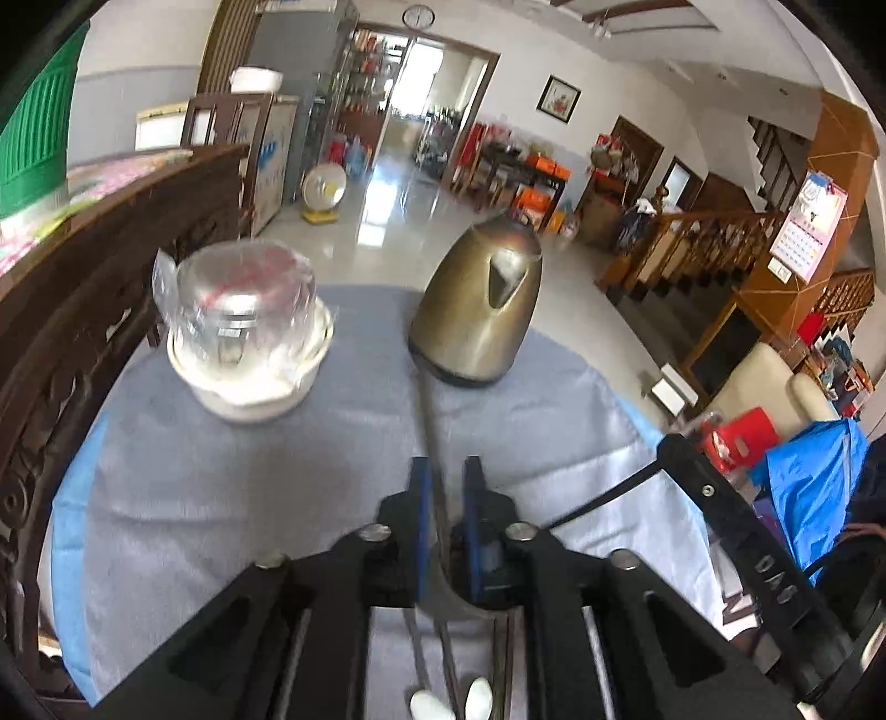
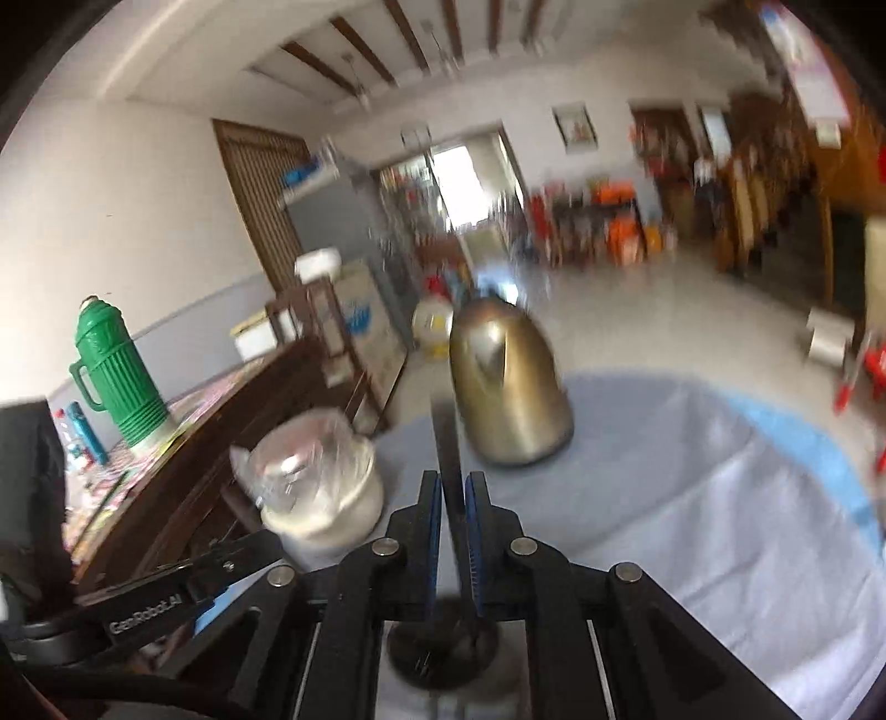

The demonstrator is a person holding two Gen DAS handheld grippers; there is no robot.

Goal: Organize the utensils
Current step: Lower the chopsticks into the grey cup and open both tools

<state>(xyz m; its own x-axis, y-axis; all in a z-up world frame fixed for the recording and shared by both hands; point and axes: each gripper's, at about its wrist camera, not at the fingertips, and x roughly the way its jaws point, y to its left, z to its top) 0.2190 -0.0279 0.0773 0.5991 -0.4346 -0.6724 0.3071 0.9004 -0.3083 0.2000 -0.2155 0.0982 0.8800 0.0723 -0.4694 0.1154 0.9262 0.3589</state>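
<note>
Two utensils are in play, one pinched in each gripper. In the left wrist view the left gripper (image 1: 444,476) has its blue-padded fingers (image 1: 422,487) pressed onto a slim metal utensil (image 1: 429,421) whose handle runs toward twelve o'clock over the bench, its tip near the kettle base; a rounded bowl end shows under the gripper, so it may be a spoon. More thin handles with white tips (image 1: 426,706) lie at six o'clock below the gripper. In the right wrist view the right gripper (image 2: 453,493) is closed on a dark flat utensil (image 2: 447,443) that stands up toward twelve o'clock; the blur hides what kind it is.

A grey-blue cloth (image 1: 232,498) covers the round bench (image 1: 69,498), whose lighter blue rim shows at nine o'clock. On the cloth, at eleven o'clock from the left gripper, sits a white bowl (image 1: 249,387) holding something wrapped in clear plastic. At one o'clock stands a brass-coloured kettle (image 1: 479,310). The two are apart.

Dark carved wooden furniture (image 1: 111,249) borders the bench at nine to ten o'clock; in the right wrist view a green thermos (image 2: 119,376) stands on it. Beyond lie a glossy tiled floor (image 1: 387,221), a doorway, a wall clock (image 1: 418,15) and a wooden staircase railing (image 1: 714,238) at two o'clock.
</note>
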